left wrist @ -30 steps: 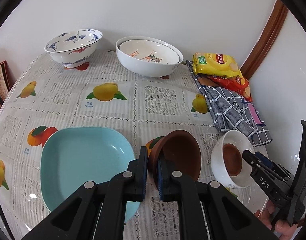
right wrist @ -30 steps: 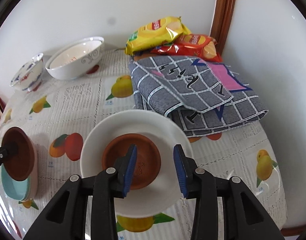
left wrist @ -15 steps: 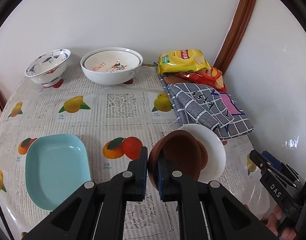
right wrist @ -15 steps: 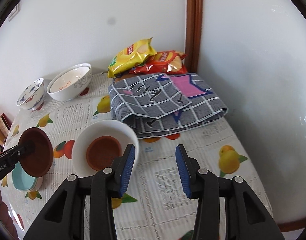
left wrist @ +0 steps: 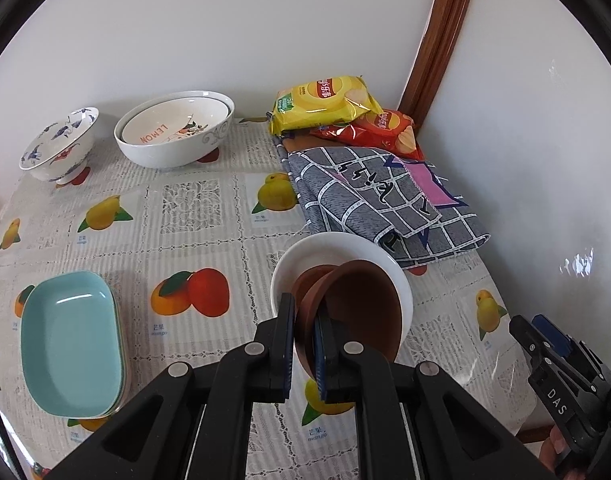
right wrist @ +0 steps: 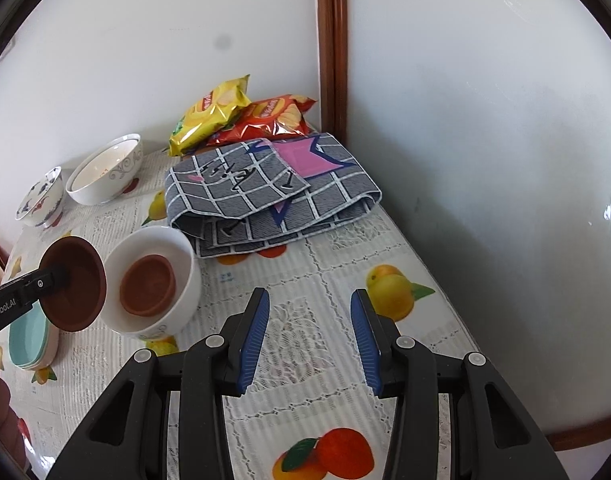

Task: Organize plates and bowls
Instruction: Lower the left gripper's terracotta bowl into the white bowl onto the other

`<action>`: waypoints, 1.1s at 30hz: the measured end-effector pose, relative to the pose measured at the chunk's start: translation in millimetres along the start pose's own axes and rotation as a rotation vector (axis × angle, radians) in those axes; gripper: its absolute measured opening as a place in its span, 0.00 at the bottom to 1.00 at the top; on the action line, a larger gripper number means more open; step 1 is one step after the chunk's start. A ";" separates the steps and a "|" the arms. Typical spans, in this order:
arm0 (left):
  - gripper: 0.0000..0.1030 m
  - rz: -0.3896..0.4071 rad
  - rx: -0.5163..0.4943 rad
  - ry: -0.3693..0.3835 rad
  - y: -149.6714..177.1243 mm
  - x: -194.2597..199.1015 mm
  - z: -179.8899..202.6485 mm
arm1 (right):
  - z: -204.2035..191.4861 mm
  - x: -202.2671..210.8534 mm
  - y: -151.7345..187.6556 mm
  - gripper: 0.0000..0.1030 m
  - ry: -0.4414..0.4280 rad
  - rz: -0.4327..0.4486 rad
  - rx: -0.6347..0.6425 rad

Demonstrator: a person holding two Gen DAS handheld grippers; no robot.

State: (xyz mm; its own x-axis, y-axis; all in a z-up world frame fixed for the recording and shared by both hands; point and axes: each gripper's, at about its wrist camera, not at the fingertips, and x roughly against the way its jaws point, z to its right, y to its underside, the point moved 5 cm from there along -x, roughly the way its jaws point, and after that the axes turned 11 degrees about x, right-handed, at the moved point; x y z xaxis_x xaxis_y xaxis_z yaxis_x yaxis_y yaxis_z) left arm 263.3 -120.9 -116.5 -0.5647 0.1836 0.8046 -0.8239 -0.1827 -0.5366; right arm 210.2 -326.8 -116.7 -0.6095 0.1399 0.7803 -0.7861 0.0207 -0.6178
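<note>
My left gripper (left wrist: 304, 338) is shut on the rim of a small brown bowl (left wrist: 357, 312), held tilted in the air just above and left of a white bowl (left wrist: 293, 264). Inside the white bowl (right wrist: 173, 240) rests a second brown bowl (right wrist: 147, 290). From the right wrist view the held brown bowl (right wrist: 75, 282) hangs beside the white bowl's left rim. My right gripper (right wrist: 310, 338) stands open over bare tablecloth to the right of the white bowl, nothing between its fingers. It also shows at the lower right of the left wrist view (left wrist: 545, 344).
A stack of light blue rectangular plates (left wrist: 69, 344) lies at the left. Nested white bowls (left wrist: 175, 134) and a blue-patterned bowl (left wrist: 59, 148) stand by the back wall. A folded grey checked cloth (left wrist: 381, 200) and crisp bags (left wrist: 325, 106) fill the back right corner.
My left gripper carried the brown bowl rightward from beside the blue plates to over the white bowl. My right gripper drew away from the white bowl to the right, still open.
</note>
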 end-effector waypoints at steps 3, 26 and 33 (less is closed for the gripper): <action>0.09 -0.006 -0.006 -0.007 -0.5 -5.6 3.8 | 5.4 -3.7 3.4 0.41 0.001 -0.008 -0.010; 0.09 -0.079 0.011 -0.028 -4.6 -63.5 5.2 | 21.2 -31.2 14.5 0.41 0.015 -0.064 -0.038; 0.09 -0.084 0.032 -0.022 -6.0 -71.0 -0.9 | 21.0 -32.5 16.3 0.41 0.020 -0.068 -0.029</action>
State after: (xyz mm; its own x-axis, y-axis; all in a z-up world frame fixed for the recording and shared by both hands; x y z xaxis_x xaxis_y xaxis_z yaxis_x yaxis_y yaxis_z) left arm 308.3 -132.0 -170.5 -0.4922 0.1783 0.8520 -0.8661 -0.1987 -0.4588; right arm 215.1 -351.7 -150.0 -0.5524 0.1570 0.8186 -0.8221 0.0595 -0.5662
